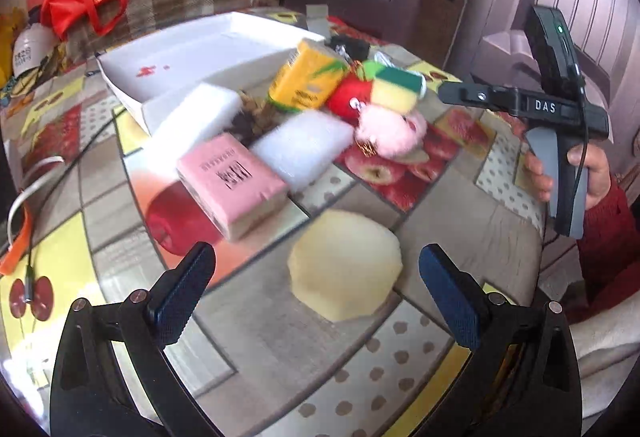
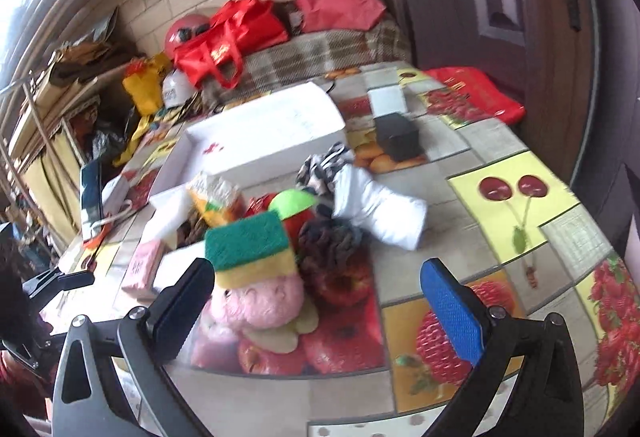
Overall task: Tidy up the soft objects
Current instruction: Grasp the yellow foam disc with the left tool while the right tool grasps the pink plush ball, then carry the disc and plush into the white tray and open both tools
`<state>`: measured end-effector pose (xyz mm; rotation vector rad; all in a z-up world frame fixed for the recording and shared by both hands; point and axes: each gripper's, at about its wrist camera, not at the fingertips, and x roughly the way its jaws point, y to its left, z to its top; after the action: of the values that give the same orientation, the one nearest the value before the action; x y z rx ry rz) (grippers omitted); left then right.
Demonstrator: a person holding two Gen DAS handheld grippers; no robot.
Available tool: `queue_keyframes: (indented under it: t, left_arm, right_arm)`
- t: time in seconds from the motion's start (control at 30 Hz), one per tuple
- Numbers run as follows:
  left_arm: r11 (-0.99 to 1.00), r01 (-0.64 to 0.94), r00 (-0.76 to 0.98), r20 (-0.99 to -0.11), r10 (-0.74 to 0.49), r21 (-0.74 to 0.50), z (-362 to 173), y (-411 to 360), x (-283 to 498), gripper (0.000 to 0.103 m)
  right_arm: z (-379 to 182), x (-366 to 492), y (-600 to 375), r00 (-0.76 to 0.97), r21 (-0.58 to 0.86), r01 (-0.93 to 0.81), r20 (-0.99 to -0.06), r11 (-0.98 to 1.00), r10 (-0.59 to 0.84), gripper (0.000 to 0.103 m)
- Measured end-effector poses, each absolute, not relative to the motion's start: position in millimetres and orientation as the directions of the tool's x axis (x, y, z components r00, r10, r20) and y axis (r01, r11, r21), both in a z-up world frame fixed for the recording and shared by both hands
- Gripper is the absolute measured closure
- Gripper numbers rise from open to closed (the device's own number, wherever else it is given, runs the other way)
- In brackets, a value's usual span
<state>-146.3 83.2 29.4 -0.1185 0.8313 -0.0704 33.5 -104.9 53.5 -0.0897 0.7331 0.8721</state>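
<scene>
— Tongs first: how do the left tongs (image 1: 316, 291) stand in their own view?

— Spread wide, gripping nothing. A pale yellow sponge (image 1: 345, 270) lies on the desk (image 1: 280, 349) between the fingers, touching neither. Beyond it sit a pink tissue pack (image 1: 234, 183), a white foam block (image 1: 305, 146) and a white box (image 1: 192, 65) toward the far edge.

— And the right wrist view?

— The right tongs (image 2: 318, 295) are also spread and empty. A green and yellow sponge (image 2: 251, 249) rests on a pink plush toy (image 2: 260, 303), just beside the left finger. A white cloth (image 2: 378, 211) lies farther in.
</scene>
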Motion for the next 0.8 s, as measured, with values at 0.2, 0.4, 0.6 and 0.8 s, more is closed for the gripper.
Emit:
queue_keyframes:
  t: [0.2,0.4,0.6,0.8]
  left_arm:
    - [0.994,0.037,0.589,-0.801,-0.103,-0.101,10.7,64.0,-124.9,0.005]
    - [0.996,0.080,0.583,-0.810,-0.070,-0.029,10.0,52.3,-123.0,0.039]
    - [0.982,0.117,0.619,-0.762,-0.190,-0.149,26.2,60.4,-132.3,0.044]
    - [0.989,-0.027,0.778,-0.625,-0.070,-0.144,76.6,93.5,-131.8,0.044]
  right_arm:
    - [30.8,21.1,-56.5,0.362,0.104,-0.771,-0.740,0.628,0.567,0.000]
    - [18.3,24.0,-39.9,0.351,0.063,-0.782,-0.778,0.620,0.521,0.037]
    - [30.4,34.6,-60.5,0.101,0.381,-0.772,-0.717,0.509,0.690,0.040]
    - [51.1,52.0,-84.8,-0.151,0.718,-0.643,-0.462,0.268,0.874,0.040]
